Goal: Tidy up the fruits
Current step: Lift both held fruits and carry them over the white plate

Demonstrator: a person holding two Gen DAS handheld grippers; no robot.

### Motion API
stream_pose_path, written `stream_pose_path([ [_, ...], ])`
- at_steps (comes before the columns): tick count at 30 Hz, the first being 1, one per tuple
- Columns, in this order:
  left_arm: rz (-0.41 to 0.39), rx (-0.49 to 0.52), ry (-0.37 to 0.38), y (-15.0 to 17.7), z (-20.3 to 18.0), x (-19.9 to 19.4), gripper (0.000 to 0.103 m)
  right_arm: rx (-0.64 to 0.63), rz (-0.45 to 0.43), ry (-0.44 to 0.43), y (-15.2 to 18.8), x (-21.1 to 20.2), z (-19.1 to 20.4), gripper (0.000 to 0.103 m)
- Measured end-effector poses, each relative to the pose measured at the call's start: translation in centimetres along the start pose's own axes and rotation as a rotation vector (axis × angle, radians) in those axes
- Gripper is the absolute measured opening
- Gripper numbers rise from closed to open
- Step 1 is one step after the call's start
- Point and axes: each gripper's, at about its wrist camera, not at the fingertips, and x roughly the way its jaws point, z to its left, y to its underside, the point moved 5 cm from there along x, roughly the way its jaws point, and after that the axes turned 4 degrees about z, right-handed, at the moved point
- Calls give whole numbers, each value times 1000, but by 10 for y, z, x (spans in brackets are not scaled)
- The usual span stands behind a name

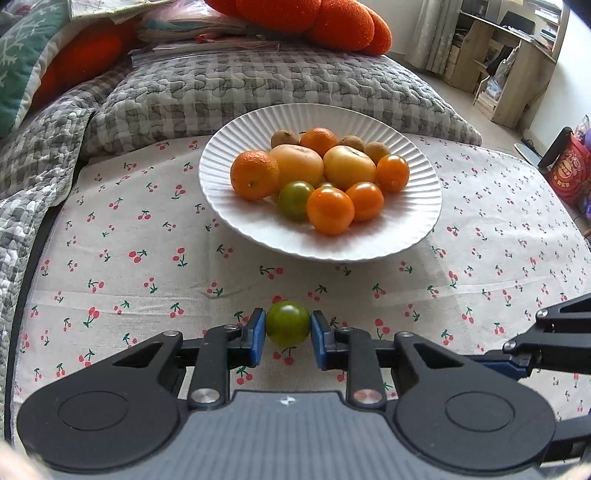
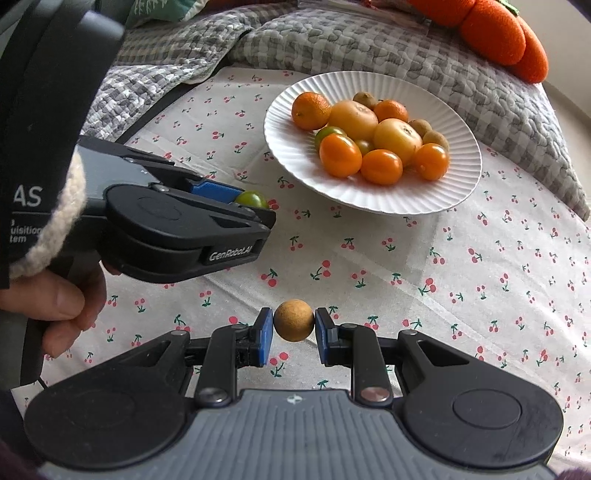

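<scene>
My left gripper (image 1: 288, 328) is shut on a green tomato (image 1: 287, 322), held over the cherry-print cloth just in front of the white ribbed plate (image 1: 229, 218). The plate holds several fruits: oranges, yellow and orange tomatoes, a green tomato (image 1: 294, 199) and small brown fruits. My right gripper (image 2: 294, 326) is shut on a small round brown fruit (image 2: 294, 319), nearer to me than the plate (image 2: 454, 192). The left gripper (image 2: 258, 208) with its green tomato (image 2: 252, 199) also shows in the right wrist view, left of the plate.
The cherry-print cloth (image 1: 147, 258) covers the surface. A grey checked quilt (image 1: 258, 88) lies behind the plate, with orange plush cushions (image 1: 325, 18) beyond it. Wooden shelves (image 1: 509, 55) stand at the far right. Part of the right gripper (image 1: 546, 339) shows at the right edge.
</scene>
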Motion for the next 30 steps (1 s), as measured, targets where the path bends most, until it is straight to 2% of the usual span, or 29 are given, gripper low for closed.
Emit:
stream_pose_path([
  [8,-2,-18,65,-1,-2,-11,23,19,-18,13,-2,-4,-5,22],
  [17,36,-7,91,6,-13,-23,23,40,-35,24,-3,-11,-16,22],
  [21,50,12,78,6,-18,-30,23,58,-44,29,-5,-14,-21,22],
  [24,40,4,88,2,-14,-36,23,71,-47,29,-4,-16,-26,22],
  [30,0,-76,97,-7,11,-46,23,111,-68,36,-5,-22,-41,22],
])
